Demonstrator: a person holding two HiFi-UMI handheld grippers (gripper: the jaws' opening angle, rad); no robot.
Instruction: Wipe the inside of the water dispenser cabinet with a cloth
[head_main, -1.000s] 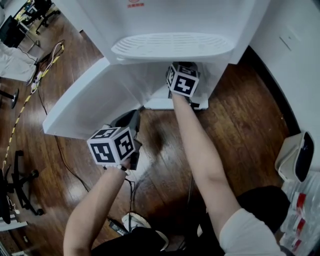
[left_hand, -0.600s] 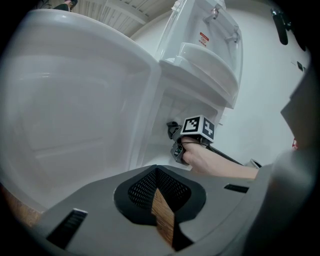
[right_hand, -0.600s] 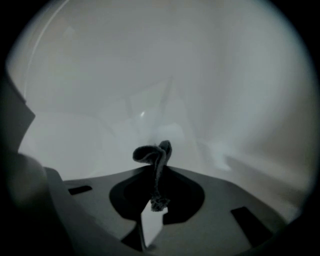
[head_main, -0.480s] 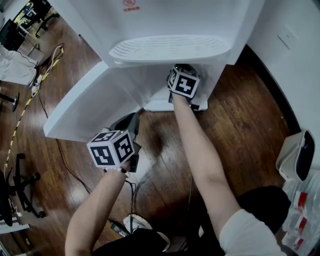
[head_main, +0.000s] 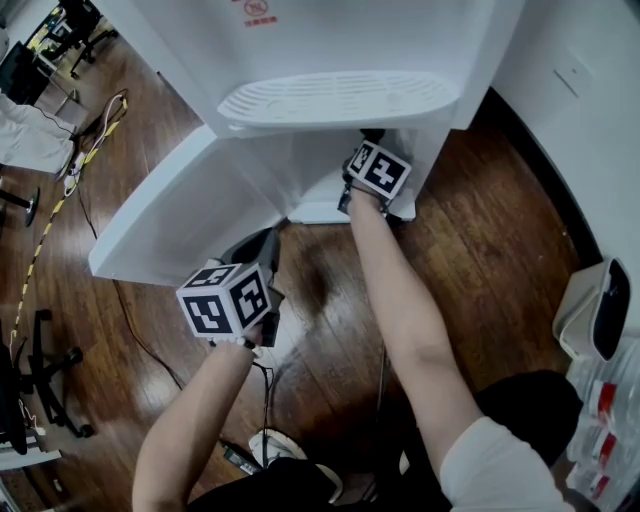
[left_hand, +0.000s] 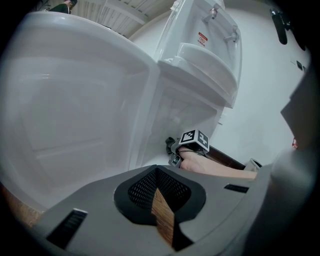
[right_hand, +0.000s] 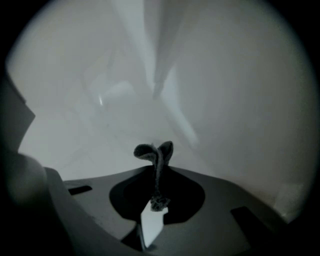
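The white water dispenser (head_main: 340, 40) stands with its lower cabinet door (head_main: 175, 205) swung open to the left. My right gripper (right_hand: 156, 169) reaches into the cabinet (head_main: 320, 175) and is shut on a dark cloth (right_hand: 154, 152), whose folded end sticks out against the white inner wall (right_hand: 210, 100). In the head view only its marker cube (head_main: 379, 169) and the forearm show; the jaws are hidden inside. My left gripper (head_main: 262, 247) hovers over the floor just outside the door, shut with nothing in it (left_hand: 157, 176). From there I see the right gripper's cube (left_hand: 196, 139) at the cabinet mouth.
The drip tray (head_main: 335, 98) overhangs the cabinet opening. Dark wooden floor (head_main: 480, 230) surrounds the dispenser. A white bin (head_main: 592, 315) sits at the right wall. Cables (head_main: 90, 130) and chair legs (head_main: 40, 380) lie to the left. A white wall (head_main: 580, 80) stands to the right.
The right gripper has shifted a little to the right and tilted inside the cabinet with the cloth. The left gripper has stayed nearly where it was.
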